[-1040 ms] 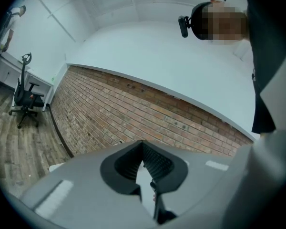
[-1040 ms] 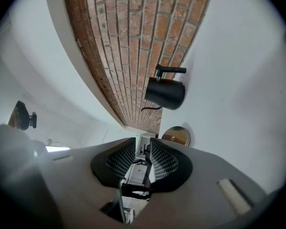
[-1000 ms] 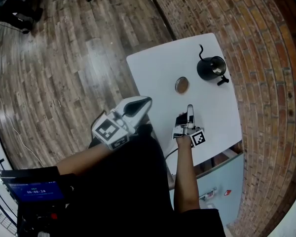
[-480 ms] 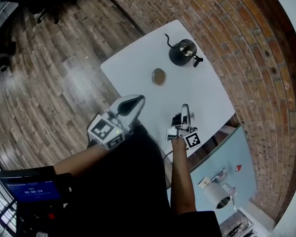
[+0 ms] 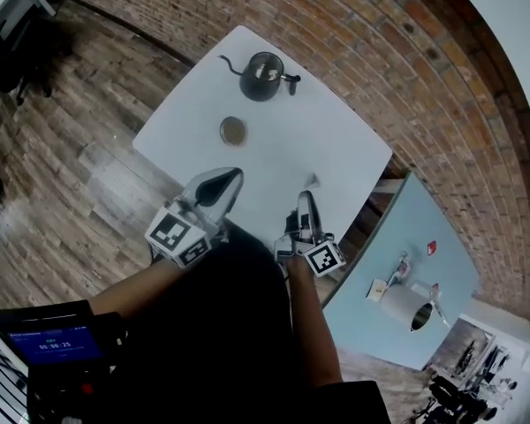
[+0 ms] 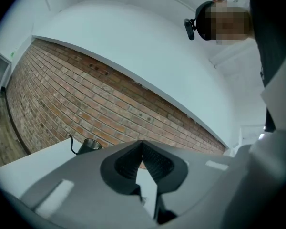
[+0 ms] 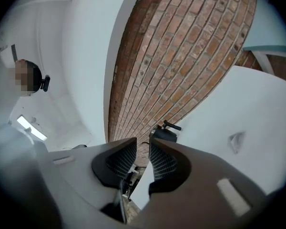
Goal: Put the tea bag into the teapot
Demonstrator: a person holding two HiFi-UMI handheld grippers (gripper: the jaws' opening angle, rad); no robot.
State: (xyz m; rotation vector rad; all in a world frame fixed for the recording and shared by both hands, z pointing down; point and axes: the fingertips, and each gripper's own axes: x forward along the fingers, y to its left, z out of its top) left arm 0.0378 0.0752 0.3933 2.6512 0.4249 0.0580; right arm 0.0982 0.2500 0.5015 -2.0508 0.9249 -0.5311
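Note:
A black teapot (image 5: 263, 64) with a thin spout stands open at the far end of the white table (image 5: 336, 131). It also shows in the left gripper view as the teapot (image 6: 88, 145) and in the right gripper view as the teapot (image 7: 164, 132). Its round lid (image 5: 233, 131) lies nearer. The small tea bag (image 5: 312, 181) lies flat, just beyond my right gripper (image 5: 306, 198). My right gripper (image 7: 143, 149) is open; its jaws have just been closing, with nothing between them, and the tea bag (image 7: 237, 141) lies off to its right. My left gripper (image 5: 232, 175) hangs at the table's near edge. The left gripper (image 6: 143, 146) is shut and empty.
A brick wall (image 5: 397, 69) runs behind the table. A light blue panel (image 5: 397, 263) stands to the right with a white cylinder (image 5: 405, 306) by it. Wooden floor (image 5: 62, 148) lies to the left. A device with a lit screen (image 5: 57, 343) sits at the lower left.
The head view has swung, so the table and teapot now sit further left and higher in the picture. Both grippers have drifted left with it and stay near the table's front edge.

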